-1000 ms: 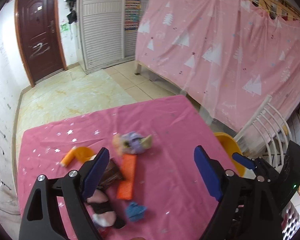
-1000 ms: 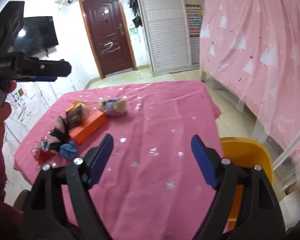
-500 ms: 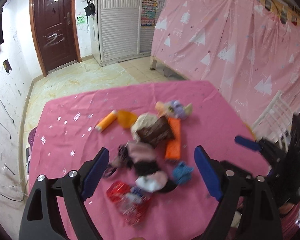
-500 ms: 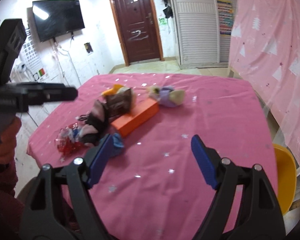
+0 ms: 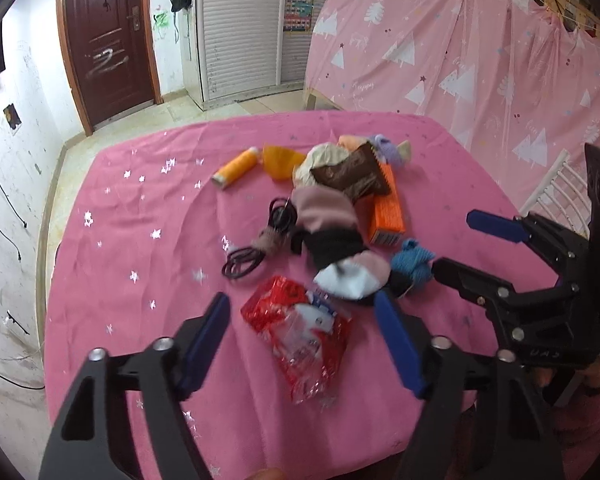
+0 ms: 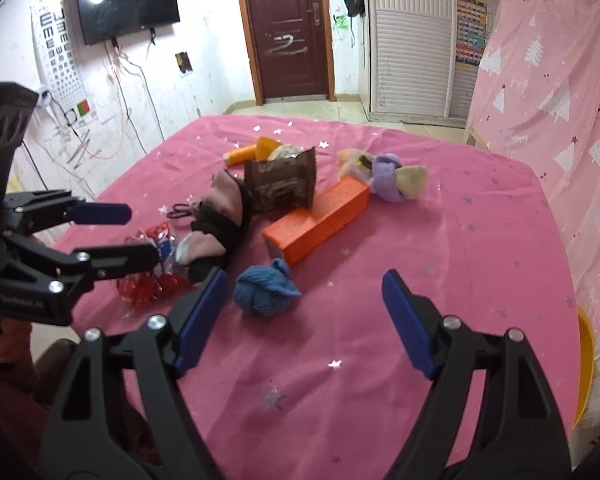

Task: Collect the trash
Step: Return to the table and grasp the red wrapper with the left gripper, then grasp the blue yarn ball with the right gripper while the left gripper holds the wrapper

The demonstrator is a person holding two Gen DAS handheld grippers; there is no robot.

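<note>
Pink starry cloth covers the counter (image 5: pixel 140 240) in a small room with a brown door and a pink curtain along one side.

Seen from the left wrist, the left tongs (image 5: pixel 304 344) hang spread wide just above a red wrapper (image 5: pixel 300 336) near the front edge, gripping nothing. Beyond it lie a sock (image 5: pixel 332 236), black hair ties (image 5: pixel 242 266), a blue yarn ball (image 5: pixel 414 262), an orange box (image 5: pixel 388 212), a brown wrapper (image 5: pixel 352 174), an orange spool (image 5: pixel 236 168) and a purple bundle (image 5: pixel 388 150). All of it sits loose on the cloth; no bin or bag shows, so I judge the collecting has barely begun and every piece is left to gather. The right tongs (image 5: pixel 464 244) reach in from the right, spread, close to the yarn ball.

From the right wrist, the right tongs (image 6: pixel 304 316) are spread wide and empty, low over the cloth, with the yarn ball (image 6: pixel 264 290) just beyond the left finger (image 6: pixel 200 320). The orange box (image 6: pixel 320 220) lies past it, the brown wrapper (image 6: pixel 284 184) standing against the sock (image 6: pixel 224 216). The left tongs (image 6: pixel 140 234) come in from the left, spread, poised over the red wrapper (image 6: pixel 148 284). I'd guess the red wrapper is the first pick, and the yarn ball may not be trash at all.
</note>
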